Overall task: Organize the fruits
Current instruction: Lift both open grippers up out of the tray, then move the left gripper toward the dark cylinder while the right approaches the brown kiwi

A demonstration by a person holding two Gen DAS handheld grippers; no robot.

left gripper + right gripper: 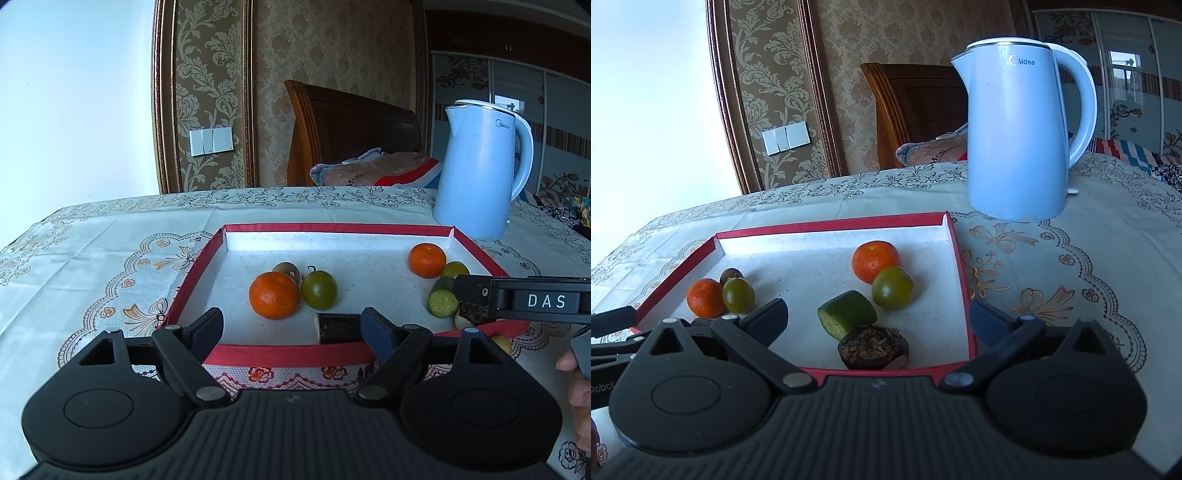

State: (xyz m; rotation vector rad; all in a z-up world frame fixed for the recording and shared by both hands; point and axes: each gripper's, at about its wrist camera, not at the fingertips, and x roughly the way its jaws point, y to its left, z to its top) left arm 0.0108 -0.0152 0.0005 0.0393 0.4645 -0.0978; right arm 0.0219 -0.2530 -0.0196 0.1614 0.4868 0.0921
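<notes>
Nearest the lens in the left wrist view, the left gripper point(293, 326) shows its fingers point(207, 328) spread wide over the near rim of a red-edged tray point(192, 277) that rests on the counter point(92, 258). A dark cut piece with a pale end point(338, 328) lies between those fingers, just inside the rim and close to the right-hand pad; whether it is touched cannot be told. Beyond the fingertips sits an orange mandarin point(274, 295), with a green tomato point(319, 290) touching its right side and a small brownish fruit point(287, 271) behind both. Far to the right of the fingers, a second mandarin point(427, 260) stands near the tray's far corner, a second green tomato point(455, 269) beside it, and a cucumber chunk point(442, 297) in front.

The right gripper point(879, 317) likewise holds its fingers point(768, 317) spread apart, gripping nothing. Between its fingertips lie the cucumber chunk point(847, 314) and, nearer the lens, a dark rough-topped round piece point(873, 349); the two appear to touch. Past them sit the green tomato point(893, 288) and mandarin point(875, 261), touching. A pale blue kettle point(1015, 129) stands on the counter beyond the tray's far right corner.
</notes>
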